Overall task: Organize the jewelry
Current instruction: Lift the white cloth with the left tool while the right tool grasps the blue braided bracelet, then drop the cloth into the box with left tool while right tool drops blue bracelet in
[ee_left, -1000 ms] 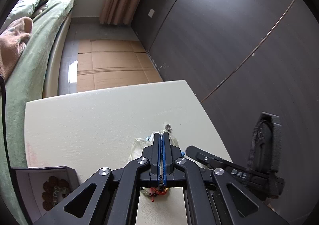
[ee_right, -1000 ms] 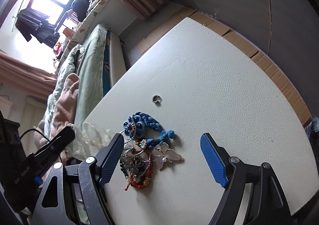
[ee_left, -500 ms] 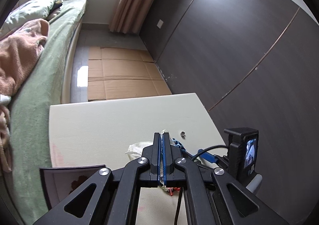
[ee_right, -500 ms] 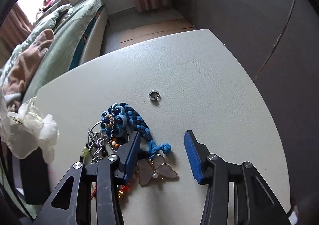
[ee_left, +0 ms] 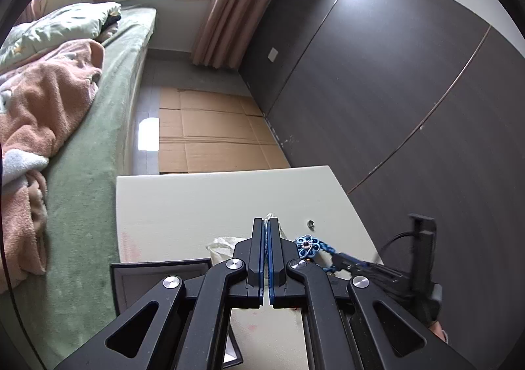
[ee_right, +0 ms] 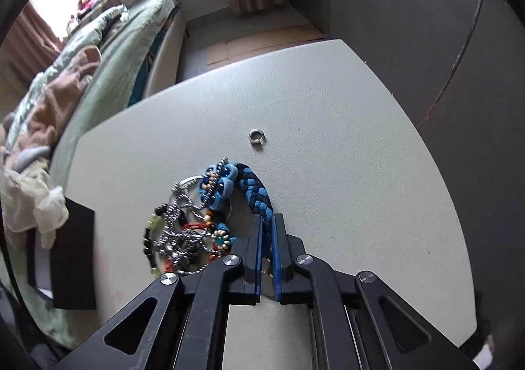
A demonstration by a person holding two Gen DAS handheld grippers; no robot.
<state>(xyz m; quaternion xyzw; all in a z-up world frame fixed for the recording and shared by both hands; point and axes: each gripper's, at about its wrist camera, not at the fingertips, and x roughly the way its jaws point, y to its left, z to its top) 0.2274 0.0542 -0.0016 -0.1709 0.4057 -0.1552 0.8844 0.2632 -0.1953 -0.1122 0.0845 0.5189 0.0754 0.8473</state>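
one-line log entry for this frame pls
phase: grasp | right gripper: shut on blue braided bracelet | left gripper: shut on white pouch | silver ring: loose on table

I see a dark panelled wall (ee_left: 377,81) and a pinkish curtain (ee_left: 226,5). I note a green bed (ee_left: 98,146); flattened cardboard (ee_left: 210,133) covers the floor.

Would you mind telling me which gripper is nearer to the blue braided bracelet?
Right. The right gripper has its jaws closed on the blue braided bracelet at its near end. The left gripper sits off to the bracelet's left, shut on a white cloth.
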